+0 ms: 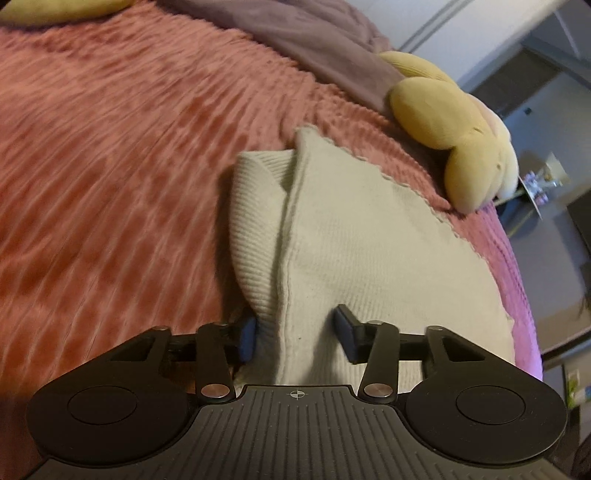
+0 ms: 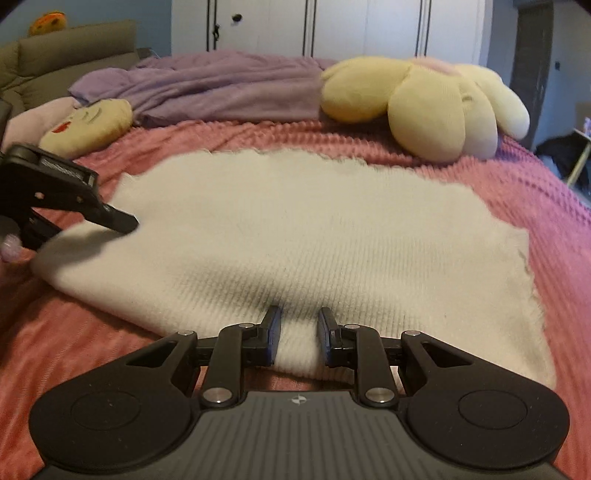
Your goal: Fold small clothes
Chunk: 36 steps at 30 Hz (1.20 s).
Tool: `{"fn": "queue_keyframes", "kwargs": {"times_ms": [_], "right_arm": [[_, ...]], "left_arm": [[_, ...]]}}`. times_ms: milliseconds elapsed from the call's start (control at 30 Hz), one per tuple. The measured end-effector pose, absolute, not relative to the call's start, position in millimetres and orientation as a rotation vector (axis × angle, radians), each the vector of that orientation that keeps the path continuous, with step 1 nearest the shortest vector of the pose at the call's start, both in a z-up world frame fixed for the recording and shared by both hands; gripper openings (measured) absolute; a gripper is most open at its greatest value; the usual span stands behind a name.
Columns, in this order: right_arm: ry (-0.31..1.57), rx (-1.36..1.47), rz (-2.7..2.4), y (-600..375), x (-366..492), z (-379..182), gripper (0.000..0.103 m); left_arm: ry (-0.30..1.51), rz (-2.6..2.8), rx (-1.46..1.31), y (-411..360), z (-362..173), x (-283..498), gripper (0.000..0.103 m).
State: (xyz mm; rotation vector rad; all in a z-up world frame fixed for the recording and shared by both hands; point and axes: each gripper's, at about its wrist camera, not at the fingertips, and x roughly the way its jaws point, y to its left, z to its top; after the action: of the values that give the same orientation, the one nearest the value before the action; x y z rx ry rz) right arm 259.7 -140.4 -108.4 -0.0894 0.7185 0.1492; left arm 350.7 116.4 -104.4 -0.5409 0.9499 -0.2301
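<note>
A cream ribbed knit garment (image 1: 351,229) lies flat on the pink bedspread (image 1: 110,166), with one ribbed part folded under along its left side. My left gripper (image 1: 297,338) is closed over that folded edge; one pad is tucked under the cloth and the other rests on top. In the right wrist view the garment (image 2: 295,221) spreads wide across the bed. My right gripper (image 2: 300,336) pinches its near edge, with a ridge of knit between the narrow pads. The left gripper (image 2: 122,221) shows at the garment's left edge.
A yellow flower-shaped plush (image 2: 424,110) sits just beyond the garment at the far right. A purple blanket (image 2: 221,88) is heaped behind it. A face cushion (image 2: 88,123) lies at the far left. White wardrobe doors (image 2: 332,26) stand behind the bed.
</note>
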Motion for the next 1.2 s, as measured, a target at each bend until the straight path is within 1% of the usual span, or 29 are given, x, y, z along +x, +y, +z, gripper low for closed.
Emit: {"fn": "queue_keyframes", "kwargs": {"times_ms": [100, 133, 200, 267, 333, 400, 467, 533, 567, 600, 633, 667, 700, 733, 767, 833, 1000, 1067, 1200], "right_arm": [[0.725, -0.115, 0.146, -137, 260, -106, 0.02], [0.716, -0.102, 0.144, -139, 258, -102, 0.02], [0.667, -0.071, 0.106, -143, 254, -92, 0.02], [0.63, -0.09, 0.058, -142, 252, -91, 0.02], [0.667, -0.094, 0.071, -143, 256, -101, 0.021], [0.73, -0.128, 0.104, -140, 261, -112, 0.022], [0.731, -0.131, 0.112, -142, 261, -107, 0.022], [0.716, -0.096, 0.105, -146, 258, -99, 0.022], [0.694, -0.091, 0.096, -147, 255, -96, 0.022], [0.673, -0.101, 0.079, -147, 251, -96, 0.022], [0.67, -0.113, 0.068, -146, 250, -98, 0.022], [0.705, -0.116, 0.076, -146, 252, -103, 0.023], [0.757, -0.129, 0.094, -144, 256, -109, 0.023], [0.761, -0.167, 0.109, -142, 258, -110, 0.023], [0.767, -0.184, 0.119, -142, 260, -106, 0.023], [0.77, -0.128, 0.131, -151, 263, -95, 0.023], [0.681, -0.094, 0.105, -179, 241, -76, 0.023], [0.67, -0.071, 0.092, -191, 233, -72, 0.023], [0.657, -0.053, 0.043, -214, 223, -67, 0.023]], "left_arm": [[0.939, -0.256, -0.535, 119, -104, 350, 0.041], [0.943, -0.254, -0.558, 123, -107, 352, 0.043], [0.955, -0.232, -0.598, 127, -111, 353, 0.052], [0.96, -0.226, -0.609, 125, -112, 354, 0.053], [0.965, -0.221, -0.603, 122, -112, 357, 0.059], [0.976, -0.217, -0.616, 120, -113, 361, 0.06], [0.983, -0.212, -0.645, 123, -115, 365, 0.059], [0.988, -0.203, -0.655, 125, -115, 365, 0.052], [0.989, -0.201, -0.647, 124, -115, 364, 0.05], [0.988, -0.199, -0.639, 123, -114, 364, 0.047], [0.989, -0.2, -0.633, 122, -114, 364, 0.039], [0.989, -0.2, -0.628, 122, -112, 364, 0.035], [0.987, -0.202, -0.625, 122, -110, 364, 0.027], [0.984, -0.208, -0.621, 122, -106, 364, 0.025], [0.983, -0.209, -0.608, 121, -100, 365, 0.024], [0.978, -0.218, -0.581, 118, -89, 366, 0.023], [0.937, -0.25, -0.591, 109, -56, 367, 0.023], [0.921, -0.277, -0.588, 96, -41, 367, 0.023], [0.88, -0.37, -0.488, 46, -11, 365, 0.023]]}}
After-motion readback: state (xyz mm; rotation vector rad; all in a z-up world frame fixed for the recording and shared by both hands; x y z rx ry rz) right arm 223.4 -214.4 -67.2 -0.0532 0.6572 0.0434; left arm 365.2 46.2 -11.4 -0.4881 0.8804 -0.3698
